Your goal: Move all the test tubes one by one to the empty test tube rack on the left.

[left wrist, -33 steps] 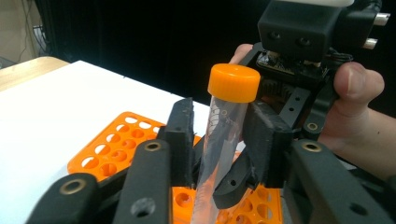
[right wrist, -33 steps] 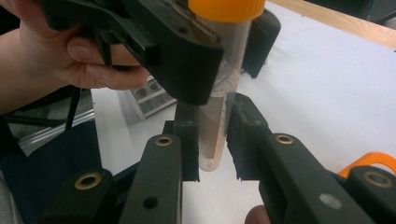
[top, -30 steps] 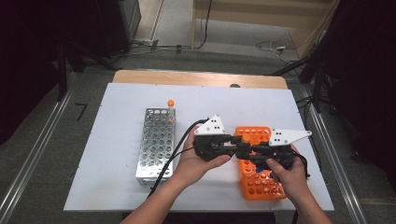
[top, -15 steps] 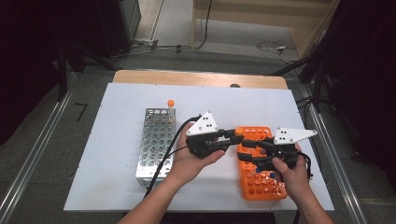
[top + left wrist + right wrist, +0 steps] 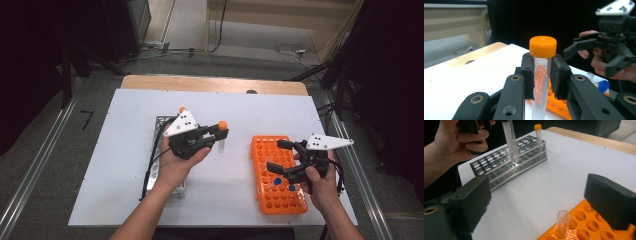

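While the left hand-held gripper (image 5: pixel 220 136) hangs above the middle of the worktop (image 5: pixel 125 200), its jaws are clenched on a clear tube with an orange cap (image 5: pixel 222 135), gripping it just below the cap so that the tube hangs upright and clear of the surface, between the two racks. From the left gripper view the pads press on both sides of the tube (image 5: pixel 542 75), whose printed scale faces the camera. The metal rack (image 5: pixel 161 172) lies near the worktop's left half, partly under the left forearm, and a second orange-capped tube (image 5: pixel 538 133) stands in a hole at its far end. The right hand-held gripper (image 5: pixel 281 156) is released: its jaws have just been opening and stand wide apart with nothing pressed between them, held over the orange rack (image 5: pixel 280 205) near the right edge of the worktop. In the right gripper view an uncapped clear tube (image 5: pixel 562 223) stands in a hole of that orange rack (image 5: pixel 584 230), between the two spread pads and touching neither. Blue caps (image 5: pixel 277 181) show among the rack's holes just beside the right hand (image 5: pixel 320 182)
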